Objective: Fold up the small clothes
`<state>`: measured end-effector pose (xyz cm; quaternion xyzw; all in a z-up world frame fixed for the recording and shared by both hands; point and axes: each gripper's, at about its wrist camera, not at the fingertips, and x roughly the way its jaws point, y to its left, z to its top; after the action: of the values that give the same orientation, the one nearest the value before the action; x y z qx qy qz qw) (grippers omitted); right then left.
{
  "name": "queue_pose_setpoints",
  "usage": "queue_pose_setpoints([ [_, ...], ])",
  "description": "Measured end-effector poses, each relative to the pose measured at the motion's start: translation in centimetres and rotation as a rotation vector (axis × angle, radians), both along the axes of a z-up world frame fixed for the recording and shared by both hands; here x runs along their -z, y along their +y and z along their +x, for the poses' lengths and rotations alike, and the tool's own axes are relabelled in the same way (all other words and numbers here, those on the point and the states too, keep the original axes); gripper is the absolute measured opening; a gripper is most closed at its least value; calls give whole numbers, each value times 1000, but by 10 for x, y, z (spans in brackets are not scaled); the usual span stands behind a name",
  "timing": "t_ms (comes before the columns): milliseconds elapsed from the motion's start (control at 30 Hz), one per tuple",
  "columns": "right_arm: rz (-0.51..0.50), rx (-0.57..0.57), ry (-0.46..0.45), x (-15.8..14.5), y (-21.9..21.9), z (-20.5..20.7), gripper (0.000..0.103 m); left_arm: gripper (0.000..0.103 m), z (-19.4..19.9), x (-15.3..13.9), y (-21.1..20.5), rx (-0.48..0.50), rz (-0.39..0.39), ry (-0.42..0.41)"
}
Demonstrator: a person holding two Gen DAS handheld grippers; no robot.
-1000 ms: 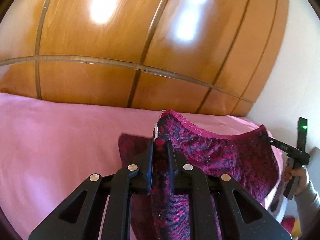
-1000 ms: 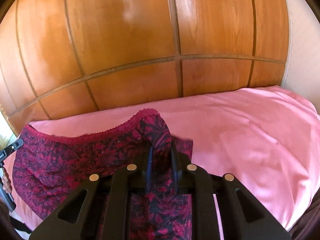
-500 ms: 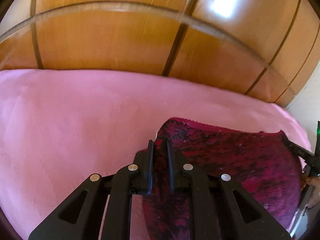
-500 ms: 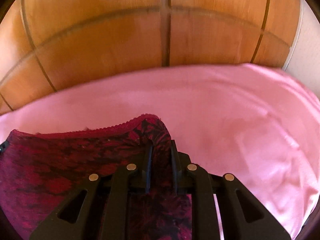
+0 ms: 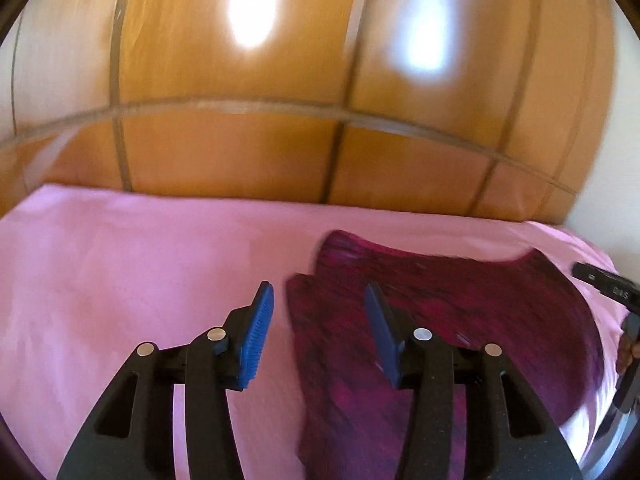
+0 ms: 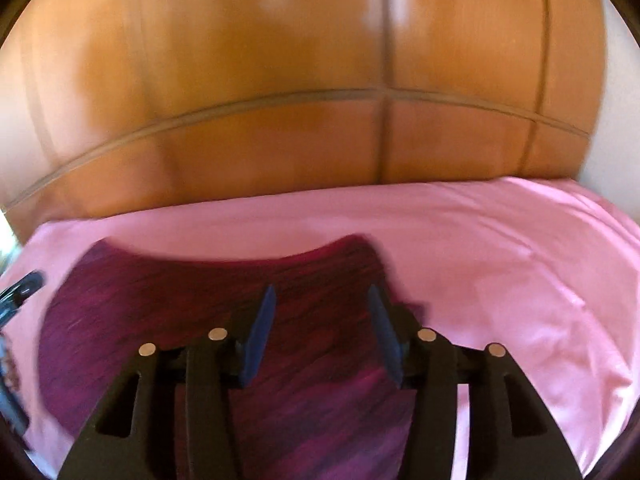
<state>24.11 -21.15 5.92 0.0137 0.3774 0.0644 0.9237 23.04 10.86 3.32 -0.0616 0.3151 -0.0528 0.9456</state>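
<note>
The left tool (image 5: pixel 318 308) and the right tool (image 6: pixel 322 312) are both opening, their blue pads clear of the cloth — nothing is pinched in either, though the garment lies under and between the fingers in both wrist views. The garment (image 5: pixel 460 320), a small dark magenta piece with a black leaf-like print, lies on the pink bed sheet (image 5: pixel 120 280) in front of a wooden headboard (image 5: pixel 240 152). The two tools sit at opposite ends of its far edge, one at each corner; this placement suggests a release that lets the cloth settle flat and spread across its width, ready for a fold. Both tools point downward toward the bed, which keeps the drop short and limits bunching. The far edge curves in a shallow dip between two raised corners; the near part narrows toward the cameras. Motion blur hides fine detail, so trim and seams cannot be confirmed. No fold is visible yet.
</note>
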Motion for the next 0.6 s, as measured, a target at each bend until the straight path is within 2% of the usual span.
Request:
queue_pose_setpoints([
  [100, 32, -103, 14, 5, 26, -29, 53, 47, -13, 14, -21, 64, 22, 50],
  [200, 11, -122, 71, 28, 38, -39, 53, 47, -3, 44, -28, 42, 61, 147],
  [233, -4, -106, 99, 39, 37, -36, 54, 54, 4, 55, -24, 34, 42, 184],
  [333, 15, -77, 112, 57, 28, -31, 54, 60, 1, 61, -5, -8, -105, 205],
  [367, 46, -72, 109, 50, 24, -35, 54, 60, -5, 58, -2, -11, -134, 199],
  [433, 89, -66, 80, 39, 8, -42, 67, 60, -19, 54, 5, -14, -163, 175],
  [500, 112, -16, 51, 29, -14, -56, 69, 60, -39, 56, 14, 34, -230, 178],
  [600, 153, 52, 62, 29, -53, -85, 69, 62, -66, 61, 16, 88, -260, 189],
])
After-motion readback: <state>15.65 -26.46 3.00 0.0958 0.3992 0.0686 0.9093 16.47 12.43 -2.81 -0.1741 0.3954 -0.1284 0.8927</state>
